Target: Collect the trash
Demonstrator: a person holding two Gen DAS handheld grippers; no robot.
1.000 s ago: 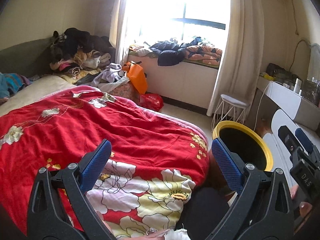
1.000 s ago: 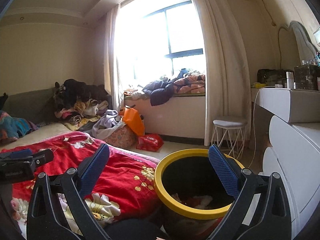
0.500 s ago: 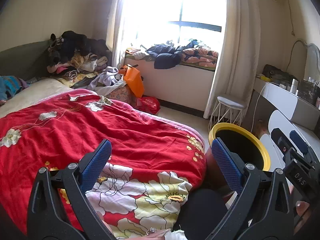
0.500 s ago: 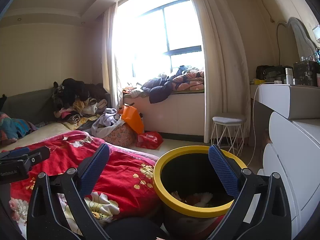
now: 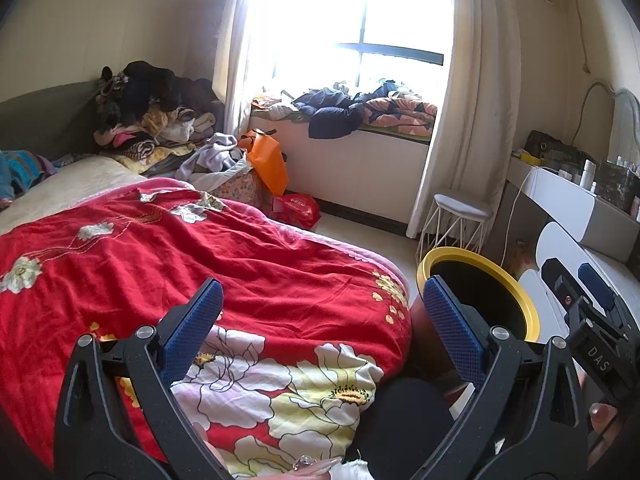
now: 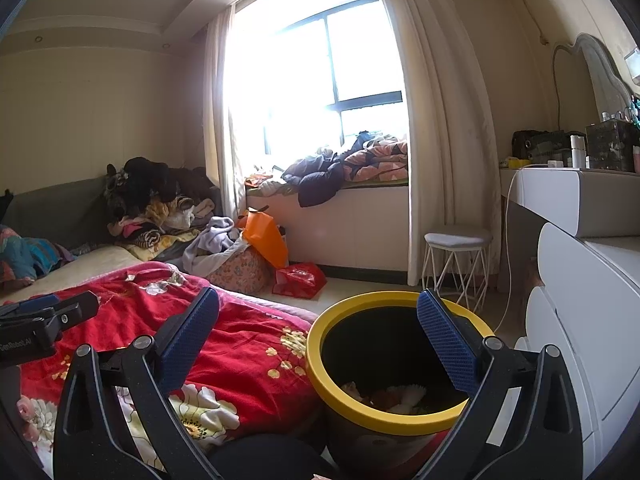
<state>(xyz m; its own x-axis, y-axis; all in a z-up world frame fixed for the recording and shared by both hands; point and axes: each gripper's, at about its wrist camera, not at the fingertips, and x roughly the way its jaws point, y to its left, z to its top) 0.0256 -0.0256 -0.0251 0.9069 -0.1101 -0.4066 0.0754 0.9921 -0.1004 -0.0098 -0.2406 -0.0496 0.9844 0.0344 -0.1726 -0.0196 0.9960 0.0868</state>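
Observation:
A round bin with a yellow rim [image 6: 362, 404] stands on the floor beside the bed; crumpled trash [image 6: 394, 396] lies in its bottom. It also shows in the left wrist view [image 5: 516, 280]. My right gripper [image 6: 318, 334] is open and empty, held above the bin's near edge. My left gripper [image 5: 322, 314] is open and empty above the red flowered blanket [image 5: 200, 264]. The right gripper [image 5: 588, 300] shows at the right edge of the left wrist view. No loose trash shows on the blanket.
A white wire stool [image 6: 456, 256] stands by the curtain. White drawers [image 6: 580, 320] are at the right. A red bag [image 6: 298, 278] and an orange bag [image 6: 266, 238] lie on the floor below the window seat. Clothes are piled [image 5: 160, 120] behind the bed.
Both views have tilted up and drawn back a little. The bin sits lower and nearer in the right wrist view. Both grippers stay open and empty.

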